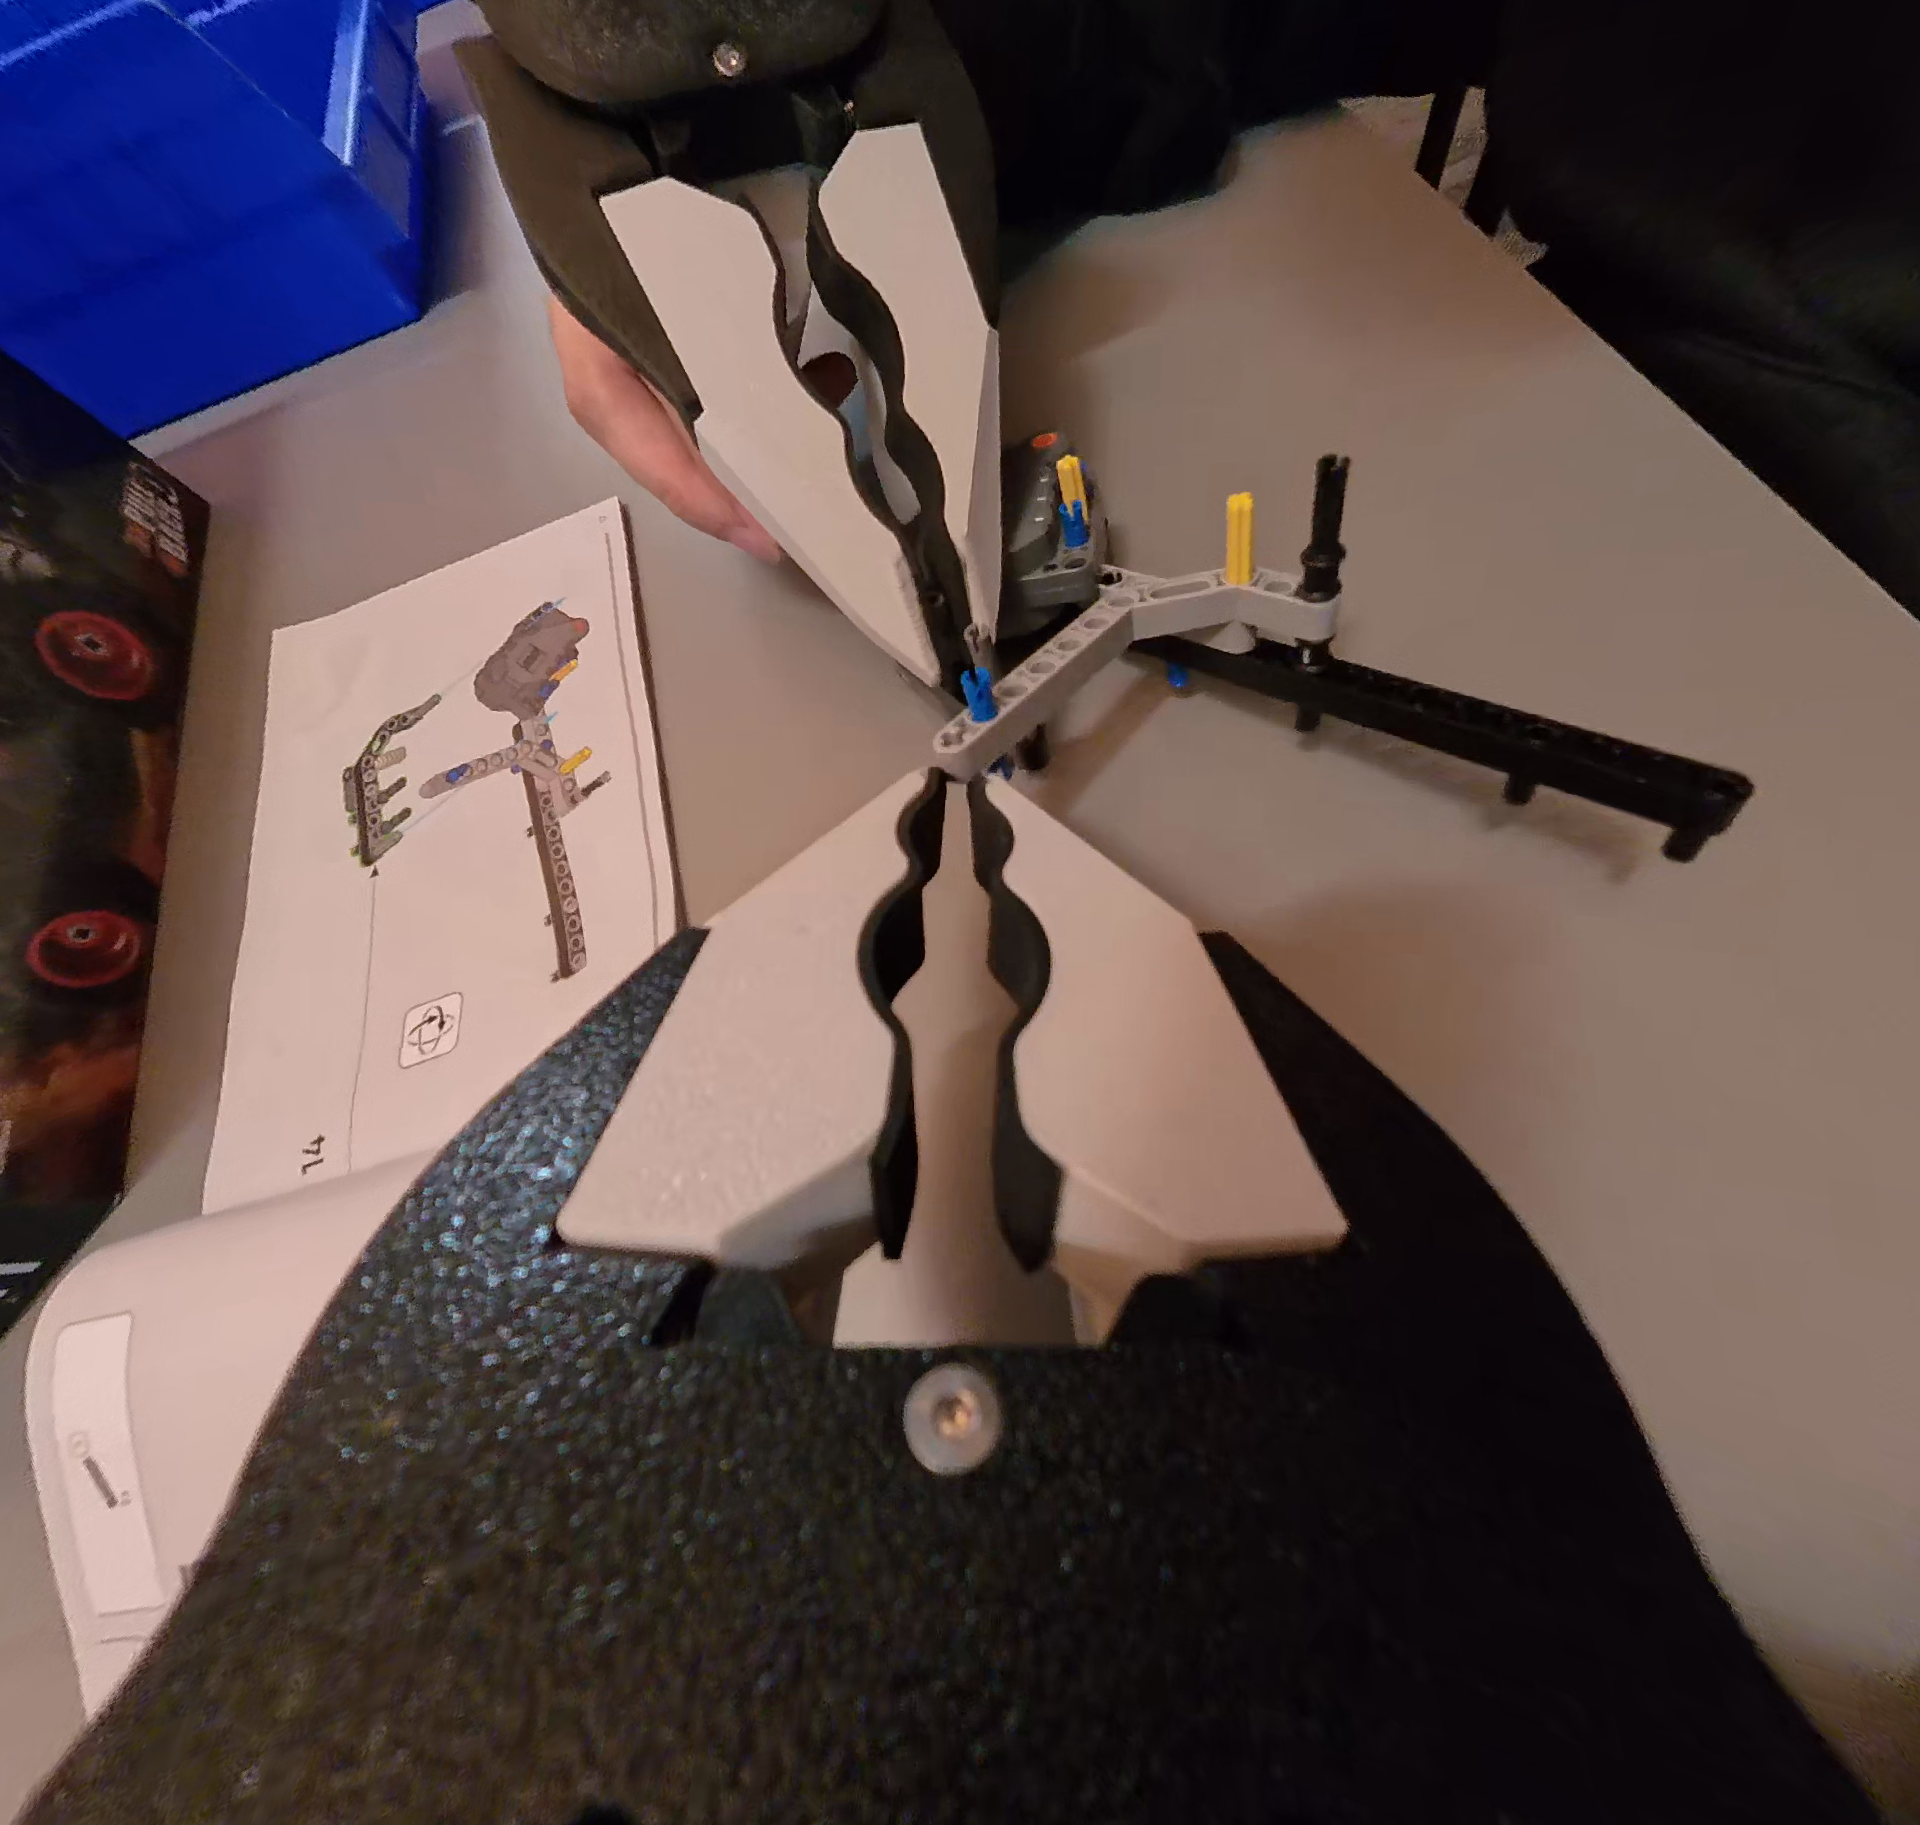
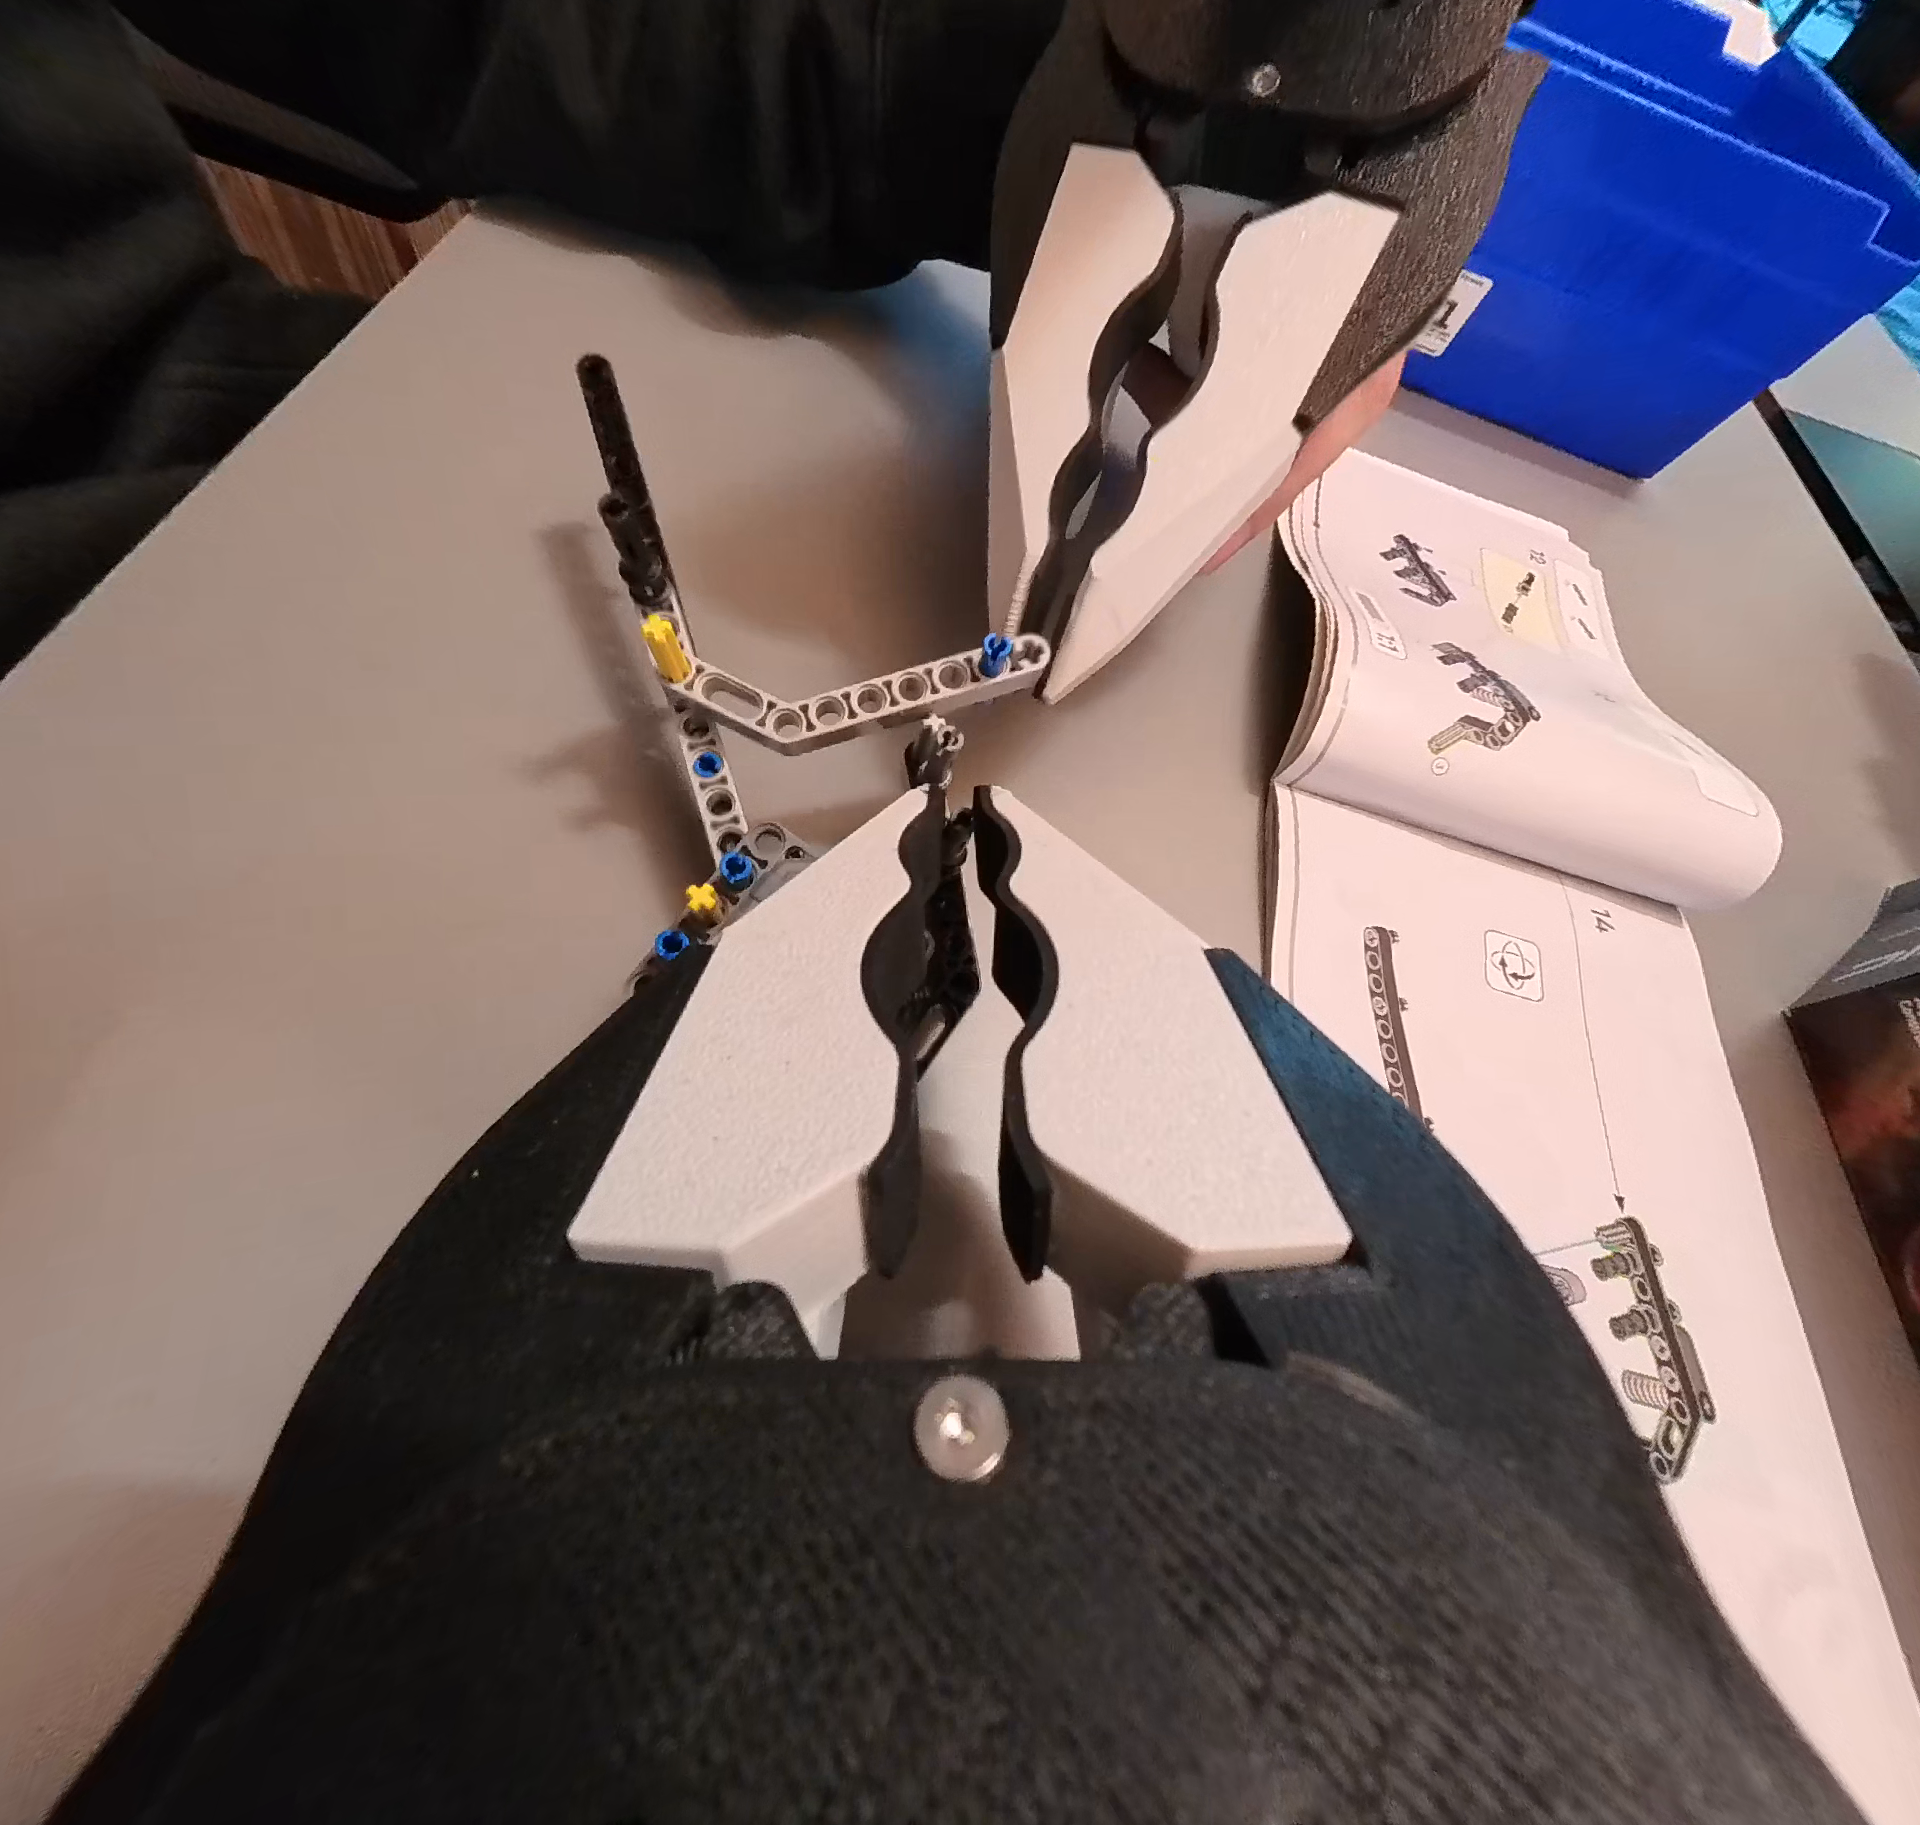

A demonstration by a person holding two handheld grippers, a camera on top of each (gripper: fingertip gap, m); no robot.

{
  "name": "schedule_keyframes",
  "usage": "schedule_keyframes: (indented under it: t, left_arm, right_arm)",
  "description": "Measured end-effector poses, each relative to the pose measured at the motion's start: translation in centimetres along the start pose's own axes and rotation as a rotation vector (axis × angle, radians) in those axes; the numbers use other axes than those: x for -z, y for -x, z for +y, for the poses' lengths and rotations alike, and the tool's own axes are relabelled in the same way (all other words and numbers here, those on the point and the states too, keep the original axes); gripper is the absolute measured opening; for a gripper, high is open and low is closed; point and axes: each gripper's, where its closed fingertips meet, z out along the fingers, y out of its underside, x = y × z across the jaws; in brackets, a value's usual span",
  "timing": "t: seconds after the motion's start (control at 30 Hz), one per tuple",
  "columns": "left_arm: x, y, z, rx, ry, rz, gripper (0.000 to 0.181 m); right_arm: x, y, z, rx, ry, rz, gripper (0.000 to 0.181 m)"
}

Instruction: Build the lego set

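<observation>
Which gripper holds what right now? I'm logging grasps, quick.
Left gripper: closed, apparently pinching the end of the grey angled lego beam.
Right gripper: closed on a small black pinned lego beam.

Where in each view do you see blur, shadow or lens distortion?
Left wrist view: the left gripper body's lower edges smear; the white instruction booklet bows. Right wrist view: the black sleeve blurs; the grey angled lego beam casts soft shadows.
</observation>
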Motion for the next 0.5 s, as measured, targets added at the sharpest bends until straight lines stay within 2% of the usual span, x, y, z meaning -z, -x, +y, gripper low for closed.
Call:
schedule_keyframes:
  t: [0.13,0.2,0.27,0.33,0.5]
  left_arm:
    - [0.2,0.5,-0.1,-0.003,-0.007,-0.031,0.0]
    - [0.4,0.9,-0.4,0.009,-0.034,-0.05,0.0]
    - [0.6,0.7,-0.8,0.042,-0.075,-0.028,0.0]
    - [0.7,0.6,-0.3,0.067,-0.053,-0.022,0.0]
    - [0.4,-2.1,0.5,0.207,-0.029,0.167,0.023]
  right_arm:
    - [0.0,0.4,-0.3,-0.003,-0.012,-0.024,0.002]
    - [-0.5,1.5,0.3,0.005,0.029,-0.084,0.003]
    - [-0.8,0.8,0.2,0.042,0.039,-0.029,0.003]
    - [-0.7,0.9,0.1,0.04,0.032,-0.033,0.003]
    - [-0.7,0.9,0.2,0.035,0.023,-0.038,0.003]
